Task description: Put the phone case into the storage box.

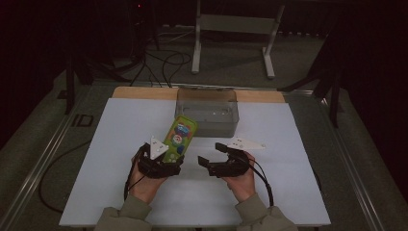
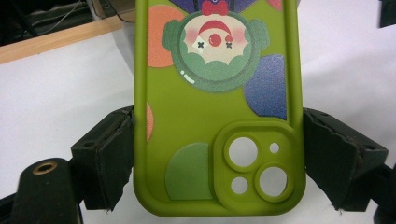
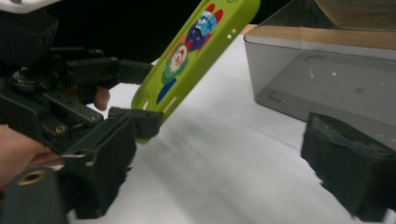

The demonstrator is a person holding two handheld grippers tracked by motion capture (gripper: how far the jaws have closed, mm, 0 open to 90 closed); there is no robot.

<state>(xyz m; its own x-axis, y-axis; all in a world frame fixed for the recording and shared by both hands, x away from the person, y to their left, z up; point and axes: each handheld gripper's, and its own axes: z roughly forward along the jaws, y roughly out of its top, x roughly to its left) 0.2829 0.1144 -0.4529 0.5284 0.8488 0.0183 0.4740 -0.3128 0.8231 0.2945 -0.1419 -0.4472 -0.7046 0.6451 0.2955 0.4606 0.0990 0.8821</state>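
Observation:
A lime-green phone case [image 1: 179,137] printed with a clown face and coloured dots is tilted up off the white table, its camera cut-out end nearest me. My left gripper [image 1: 161,163] is shut on that lower end. In the left gripper view, both black pads [image 2: 112,158] press on the long edges of the case [image 2: 219,93]. My right gripper [image 1: 210,153] hovers just right of the case, open, with nothing between its jaws. The right gripper view looks past its own jaws [image 3: 224,177] at the raised case [image 3: 196,51] and the left gripper [image 3: 70,93] holding it.
A clear grey plastic box [image 1: 208,110] stands on the white table sheet [image 1: 120,144] just behind the case; it is close on the right in the right gripper view [image 3: 327,79]. A wooden strip [image 1: 139,92] edges the table's far side. Cables and a metal stand lie on the floor beyond.

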